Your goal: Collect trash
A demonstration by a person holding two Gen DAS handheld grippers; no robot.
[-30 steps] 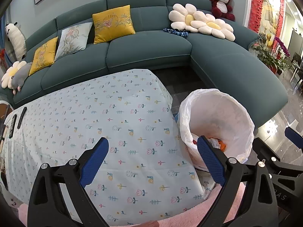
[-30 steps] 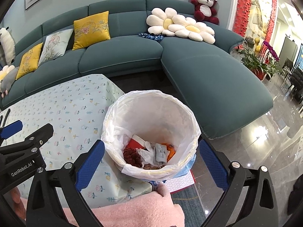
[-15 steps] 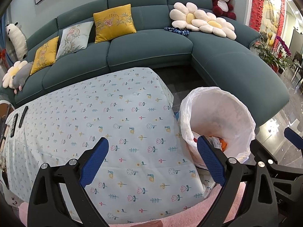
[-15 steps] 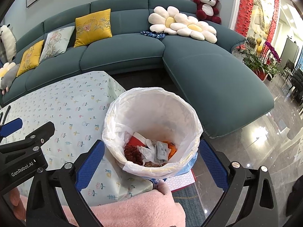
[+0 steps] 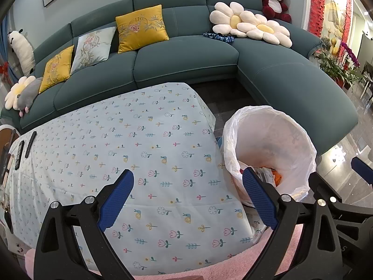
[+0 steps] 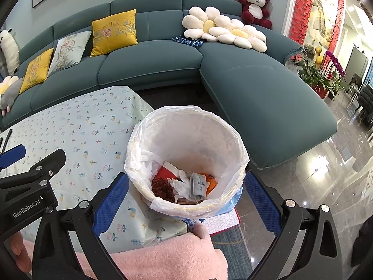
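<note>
Both grippers, left gripper (image 5: 186,196) and right gripper (image 6: 186,196), are hovering with jaws spread and empty, trash (image 6: 184,185) is sitting in the lined bin (image 6: 233,140) off the desk's (image 5: 139,140) right edge, so probably wrapping up.

The only lettering that reads clearly is "GenRobot.AI", printed in white on the black body of the left tongs (image 6: 32,170), seen at the lower left of the right wrist view. A small grey packet (image 6: 198,184) lying among the rubbish in the lined waste bin (image 6: 186,116) carries dark print, but it is too small and tilted to make out.
</note>
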